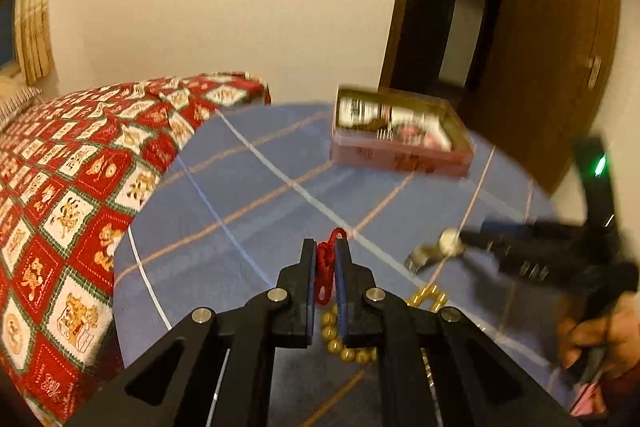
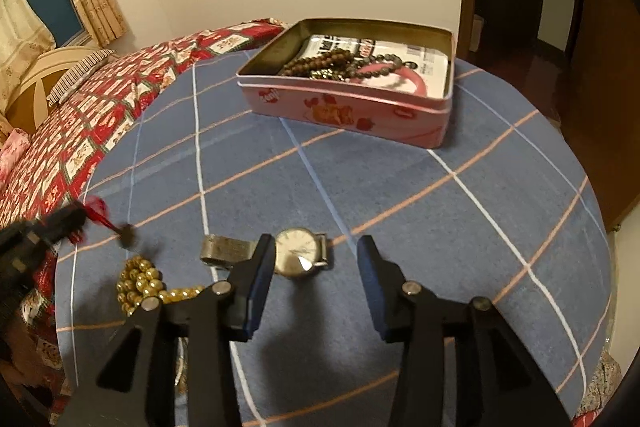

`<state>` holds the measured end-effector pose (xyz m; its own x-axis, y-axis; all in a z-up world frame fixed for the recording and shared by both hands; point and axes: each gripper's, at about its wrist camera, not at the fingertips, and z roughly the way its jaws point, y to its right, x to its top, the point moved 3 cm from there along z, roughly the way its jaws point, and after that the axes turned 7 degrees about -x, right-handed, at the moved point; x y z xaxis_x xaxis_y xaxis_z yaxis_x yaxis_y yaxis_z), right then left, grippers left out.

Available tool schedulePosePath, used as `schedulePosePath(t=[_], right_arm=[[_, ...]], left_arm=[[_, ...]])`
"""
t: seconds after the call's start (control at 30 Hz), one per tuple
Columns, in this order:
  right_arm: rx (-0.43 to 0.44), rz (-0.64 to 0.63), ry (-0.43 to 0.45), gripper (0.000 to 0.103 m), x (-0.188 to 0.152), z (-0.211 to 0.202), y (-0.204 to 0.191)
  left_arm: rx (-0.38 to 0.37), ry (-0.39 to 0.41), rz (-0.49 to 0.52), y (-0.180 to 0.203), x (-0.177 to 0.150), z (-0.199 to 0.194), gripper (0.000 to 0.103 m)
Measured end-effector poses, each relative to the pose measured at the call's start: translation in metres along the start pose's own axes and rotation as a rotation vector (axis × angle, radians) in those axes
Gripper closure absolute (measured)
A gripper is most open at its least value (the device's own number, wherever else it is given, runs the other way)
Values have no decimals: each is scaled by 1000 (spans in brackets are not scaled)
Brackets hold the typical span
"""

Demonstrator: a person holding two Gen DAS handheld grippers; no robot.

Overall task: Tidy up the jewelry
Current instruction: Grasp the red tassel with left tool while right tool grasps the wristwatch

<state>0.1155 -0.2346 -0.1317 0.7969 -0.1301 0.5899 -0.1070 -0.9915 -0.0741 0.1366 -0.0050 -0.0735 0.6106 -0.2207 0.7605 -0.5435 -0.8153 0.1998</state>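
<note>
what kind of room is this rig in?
Most likely a home bedroom: a bed with a red patterned quilt and pillow, a curtained window, and a wooden door beside a cloth-covered table.

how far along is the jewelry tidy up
Partly done. The tin already holds dark bead strings and a pink bangle. In hand: the left gripper is shut on a red cord. Left on the cloth: the watch, lying between the right gripper's open fingers, and the gold beads.
</note>
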Motion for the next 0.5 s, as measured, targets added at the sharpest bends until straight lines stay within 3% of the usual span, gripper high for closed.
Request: schedulePosePath(t=[0.17, 0.27, 0.33, 0.5], right_arm=[[42, -14, -29, 57, -4, 2, -6], [84, -49, -42, 49, -9, 3, -22], [64, -109, -29, 38, -12, 3, -36], [1, -221, 8, 38, -7, 9, -55]], left_arm=[[-24, 60, -22, -4, 14, -12, 95], [4, 51, 1, -3, 15, -8, 95], [12, 39, 7, -3, 13, -5, 95], [13, 6, 5, -5, 7, 3, 95]])
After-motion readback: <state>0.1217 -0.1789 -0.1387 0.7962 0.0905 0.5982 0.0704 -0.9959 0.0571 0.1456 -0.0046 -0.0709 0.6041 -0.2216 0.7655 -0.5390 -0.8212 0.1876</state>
